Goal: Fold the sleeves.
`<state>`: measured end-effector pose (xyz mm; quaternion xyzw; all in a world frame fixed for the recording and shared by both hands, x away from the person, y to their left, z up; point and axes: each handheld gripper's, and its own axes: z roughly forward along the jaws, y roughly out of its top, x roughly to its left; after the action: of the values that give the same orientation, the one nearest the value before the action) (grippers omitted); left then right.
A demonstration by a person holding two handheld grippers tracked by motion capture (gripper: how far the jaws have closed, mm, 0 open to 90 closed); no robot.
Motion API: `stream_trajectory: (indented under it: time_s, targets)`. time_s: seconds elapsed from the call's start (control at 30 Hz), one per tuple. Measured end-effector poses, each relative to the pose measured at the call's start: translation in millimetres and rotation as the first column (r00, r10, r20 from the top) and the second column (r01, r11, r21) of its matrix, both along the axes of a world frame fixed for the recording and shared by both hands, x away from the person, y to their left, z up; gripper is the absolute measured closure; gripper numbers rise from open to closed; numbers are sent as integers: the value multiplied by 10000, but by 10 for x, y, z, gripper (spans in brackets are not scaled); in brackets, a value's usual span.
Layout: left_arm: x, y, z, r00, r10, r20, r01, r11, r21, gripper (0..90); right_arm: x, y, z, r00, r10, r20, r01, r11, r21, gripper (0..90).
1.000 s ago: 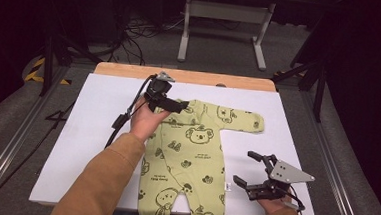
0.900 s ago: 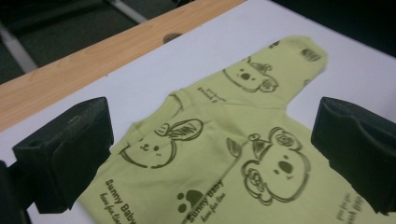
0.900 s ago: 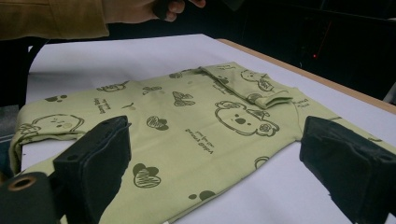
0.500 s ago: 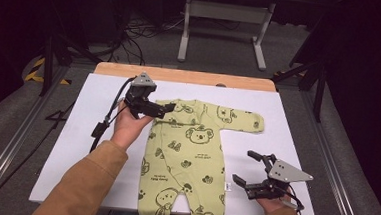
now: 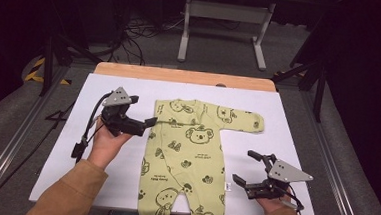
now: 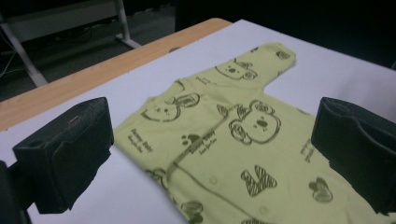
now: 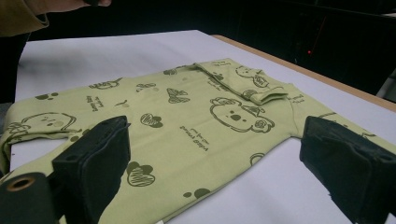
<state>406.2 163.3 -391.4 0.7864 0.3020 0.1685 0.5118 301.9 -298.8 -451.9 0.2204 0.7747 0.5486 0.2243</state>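
The white-covered surface (image 5: 298, 119) has bare room along both sides of the flat, pale green bear-print cotton baby romper (image 5: 190, 152). The left gripper (image 5: 145, 124), jaws wide and empty, hovers at its folded-in sleeve edge; the right gripper (image 5: 247, 171), equally spread and empty, waits beside its leg.

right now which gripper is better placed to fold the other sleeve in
Right. The spread sleeve lies on the right gripper's side of the baby suit, jaws open. The left gripper sits by the side already folded in.
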Motion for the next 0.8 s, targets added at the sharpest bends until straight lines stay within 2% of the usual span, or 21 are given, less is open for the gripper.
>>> stream_trajectory:
  time_s: [0.03, 0.1, 0.23, 0.37, 0.4, 0.43, 0.47, 0.5, 0.53, 0.67, 0.8]
  targets:
    - [-79, 36, -29, 9999, 96, 119, -99, 9995, 312, 1, 4, 1, 0, 10000, 2, -17, -2, 10000, -27, 91]
    - [-168, 79, -65, 9996, 136, 233, -147, 9989, 454, 1, 6, -1, 0, 10000, -10, -32, 10, 10000, -23, 92]
    - [-303, 145, -163, 9999, 83, 142, -88, 9994, 330, 1, 8, -4, 2, 10000, -22, -17, 22, 10000, -10, 91]
    - [-384, 191, -242, 9997, 111, 217, -122, 9987, 497, 1, 7, 4, 2, 10000, -6, -16, 6, 10000, -23, 93]
    - [-425, 234, -293, 9991, 257, 341, -272, 9987, 427, 1, 7, 5, 2, 10000, -10, -24, 10, 10000, -34, 93]
    - [-452, 268, -344, 9987, 330, 393, -333, 9994, 62, 1, 7, 4, 3, 10000, -13, -22, 13, 10000, -49, 93]
    - [-457, 282, -371, 9991, 278, 315, -275, 9996, -88, 1, 9, 4, 4, 10000, 1, 0, -1, 10000, -16, 93]
    - [-456, 303, -387, 9997, 250, 58, -250, 9997, 12, 1, 8, 4, 6, 10000, 4, 5, -4, 10000, -8, 93]
    - [-462, 315, -395, 9995, 324, -23, -324, 9995, 5, 1, 6, 4, 9, 10000, -18, 21, 18, 10000, -43, 93]
    - [-496, 401, -432, 9995, 301, -80, -306, 9966, -765, 1, 0, 6, 11, 10000, -9, 2, 9, 10000, -33, 93]
    - [-514, 409, -447, 9994, 332, -4, -331, 9971, -687, 1, 1, 3, 12, 10000, -16, -3, 16, 10000, -49, 93]
